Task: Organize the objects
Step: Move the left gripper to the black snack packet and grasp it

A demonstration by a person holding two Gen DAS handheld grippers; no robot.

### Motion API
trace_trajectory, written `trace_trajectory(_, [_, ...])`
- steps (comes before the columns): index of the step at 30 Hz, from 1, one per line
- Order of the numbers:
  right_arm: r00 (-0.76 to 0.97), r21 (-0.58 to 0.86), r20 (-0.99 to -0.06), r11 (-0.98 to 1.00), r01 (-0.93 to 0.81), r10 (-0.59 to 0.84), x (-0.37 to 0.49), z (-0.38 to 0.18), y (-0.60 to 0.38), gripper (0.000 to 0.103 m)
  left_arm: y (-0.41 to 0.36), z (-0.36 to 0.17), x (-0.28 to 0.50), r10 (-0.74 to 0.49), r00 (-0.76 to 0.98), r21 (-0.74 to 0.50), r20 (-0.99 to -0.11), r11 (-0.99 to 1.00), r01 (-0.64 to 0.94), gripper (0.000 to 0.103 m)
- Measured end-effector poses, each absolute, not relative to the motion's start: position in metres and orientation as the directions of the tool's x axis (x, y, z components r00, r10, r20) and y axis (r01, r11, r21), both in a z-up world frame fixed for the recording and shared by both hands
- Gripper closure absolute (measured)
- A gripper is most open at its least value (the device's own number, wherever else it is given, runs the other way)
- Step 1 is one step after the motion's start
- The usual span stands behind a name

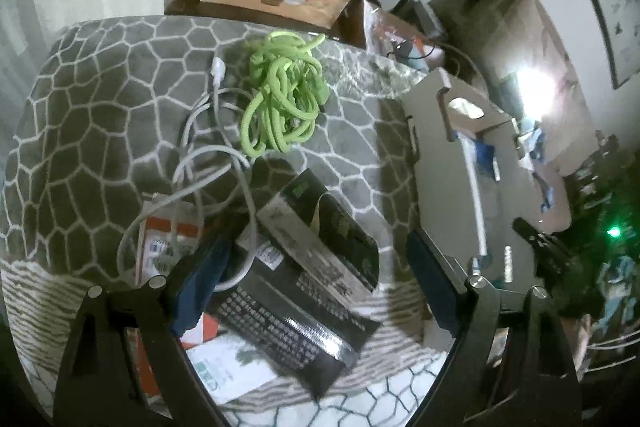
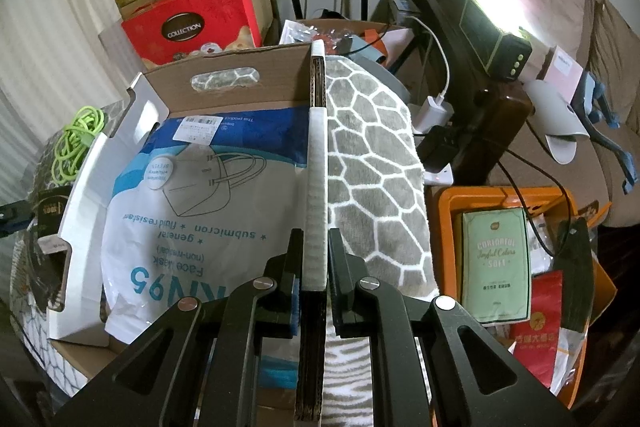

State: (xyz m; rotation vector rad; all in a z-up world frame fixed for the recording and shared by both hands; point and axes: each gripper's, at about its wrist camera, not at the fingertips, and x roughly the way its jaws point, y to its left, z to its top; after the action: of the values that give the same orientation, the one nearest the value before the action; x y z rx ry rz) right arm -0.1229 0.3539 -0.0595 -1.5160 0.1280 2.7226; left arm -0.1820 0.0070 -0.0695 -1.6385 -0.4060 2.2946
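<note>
The left gripper (image 1: 316, 291) is pointing steeply downward, its two blue-padded fingers (image 1: 200, 287) spread wide at seven and four o'clock, gripping nothing. The right gripper (image 2: 315, 259) is tilting downward, jaws pinching closed at six o'clock.

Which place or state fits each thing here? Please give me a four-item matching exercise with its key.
Things
1. green cord
2. KN95 mask pack
3. black packet
4. box wall

Places or states
A. clamped in the right gripper
B. between the fingers of the open left gripper
C. lying inside the cardboard box
D. bundled on the grey patterned cloth

Pairs: 1-D, 2-C, 3-B, 4-A
</note>
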Motion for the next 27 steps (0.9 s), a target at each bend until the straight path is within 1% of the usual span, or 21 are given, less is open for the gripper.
trace_trajectory(1, [-0.527, 0.061, -0.85, -0.996, -0.059, -0.021, -0.123, -0.06, 0.354, 0.093, 0.008, -0.072, -0.185, 0.388, -0.305, -0.388, -0.87, -0.92, -0.063, 0.017])
trace_trajectory(4, [-0.526, 0.06, -0.85, -0.997, -0.058, -0.021, -0.123, -0.06, 0.354, 0.093, 0.012, -0.079, -0.192, 0.374, -0.299, -0.38, -0.878, -0.924, -0.038, 0.026])
trace_trajectory(6, [-0.526, 0.062, -0.85, -0.996, -0.059, -0.022, -0.123, -0.06, 0.354, 0.093, 0.016, -0.081, -0.195, 0.358, -0.302, -0.364, -0.884, -0.931, -0.039, 0.04])
trace_trajectory(7, [-0.526, 0.062, -0.85, -0.996, -0.059, -0.022, -0.123, -0.06, 0.354, 0.093, 0.017, -0.083, -0.196, 0.349, -0.301, -0.355, -0.888, -0.934, -0.035, 0.044])
trace_trajectory(8, [-0.526, 0.062, -0.85, -0.996, -0.058, -0.022, -0.123, -0.06, 0.354, 0.093, 0.018, -0.084, -0.197, 0.344, -0.302, -0.353, -0.889, -0.935, -0.028, 0.051])
trace_trajectory(9, [-0.526, 0.062, -0.85, -0.996, -0.058, -0.022, -0.123, -0.06, 0.354, 0.093, 0.018, -0.085, -0.197, 0.348, -0.303, -0.358, -0.887, -0.933, -0.023, 0.056])
trace_trajectory(10, [-0.526, 0.063, -0.85, -0.996, -0.059, -0.022, -0.123, -0.06, 0.354, 0.093, 0.017, -0.085, -0.197, 0.35, -0.308, -0.363, -0.885, -0.932, -0.016, 0.057])
trace_trajectory(11, [-0.526, 0.063, -0.85, -0.996, -0.059, -0.022, -0.123, -0.06, 0.354, 0.093, 0.016, -0.085, -0.197, 0.356, -0.312, -0.371, -0.881, -0.929, -0.014, 0.064])
trace_trajectory(12, [-0.526, 0.063, -0.85, -0.996, -0.059, -0.023, -0.123, -0.06, 0.354, 0.093, 0.014, -0.084, -0.196, 0.368, -0.315, -0.384, -0.875, -0.923, -0.012, 0.067])
trace_trajectory(13, [-0.525, 0.064, -0.851, -0.996, -0.059, -0.023, -0.123, -0.06, 0.353, 0.093, 0.013, -0.083, -0.195, 0.374, -0.319, -0.391, -0.871, -0.92, -0.01, 0.069])
trace_trajectory(14, [-0.526, 0.062, -0.851, -0.996, -0.059, -0.022, -0.123, -0.06, 0.354, 0.093, 0.012, -0.081, -0.193, 0.38, -0.324, -0.398, -0.867, -0.917, -0.011, 0.073])
trace_trajectory(15, [-0.525, 0.062, -0.851, -0.996, -0.059, -0.022, -0.123, -0.06, 0.354, 0.093, 0.01, -0.079, -0.192, 0.388, -0.328, -0.406, -0.861, -0.914, -0.014, 0.075])
trace_trajectory(22, [-0.523, 0.063, -0.852, -0.996, -0.056, -0.024, -0.123, -0.061, 0.352, 0.093, -0.002, -0.06, -0.183, 0.423, -0.354, -0.438, -0.834, -0.898, -0.042, 0.079])
trace_trajectory(26, [-0.52, 0.055, -0.854, -0.997, -0.057, -0.018, -0.124, -0.061, 0.351, 0.093, -0.004, -0.056, -0.182, 0.403, -0.354, -0.411, -0.844, -0.91, -0.056, 0.079])
trace_trajectory(27, [-0.518, 0.055, -0.855, -0.997, -0.058, -0.017, -0.124, -0.061, 0.35, 0.093, -0.003, -0.054, -0.181, 0.378, -0.359, -0.383, -0.853, -0.922, -0.062, 0.077])
